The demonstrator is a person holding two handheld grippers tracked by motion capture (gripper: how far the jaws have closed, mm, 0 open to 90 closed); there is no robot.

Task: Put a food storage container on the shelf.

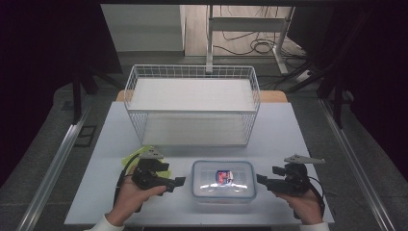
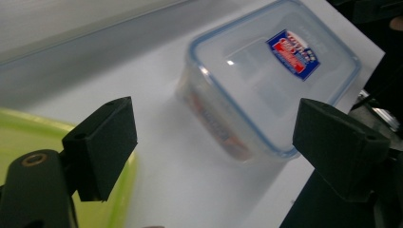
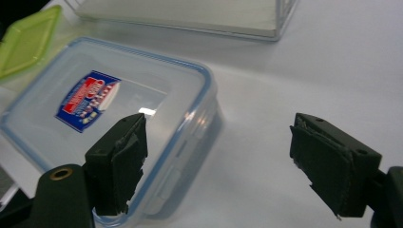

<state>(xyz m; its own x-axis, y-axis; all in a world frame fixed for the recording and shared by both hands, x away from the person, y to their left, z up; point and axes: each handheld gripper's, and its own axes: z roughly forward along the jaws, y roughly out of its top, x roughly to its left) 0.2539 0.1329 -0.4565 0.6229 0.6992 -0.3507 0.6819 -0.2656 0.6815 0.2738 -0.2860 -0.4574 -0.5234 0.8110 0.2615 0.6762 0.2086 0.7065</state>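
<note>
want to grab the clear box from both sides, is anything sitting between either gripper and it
Nothing visible. The clear box lies on bare table between the left gripper and right gripper, both open and apart from it. The green lid lies behind the left gripper, off that path.

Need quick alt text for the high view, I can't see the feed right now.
A lidded clear container sits on the table between the open left gripper and open right gripper, neither touching it. A white wire basket stands behind.
</note>
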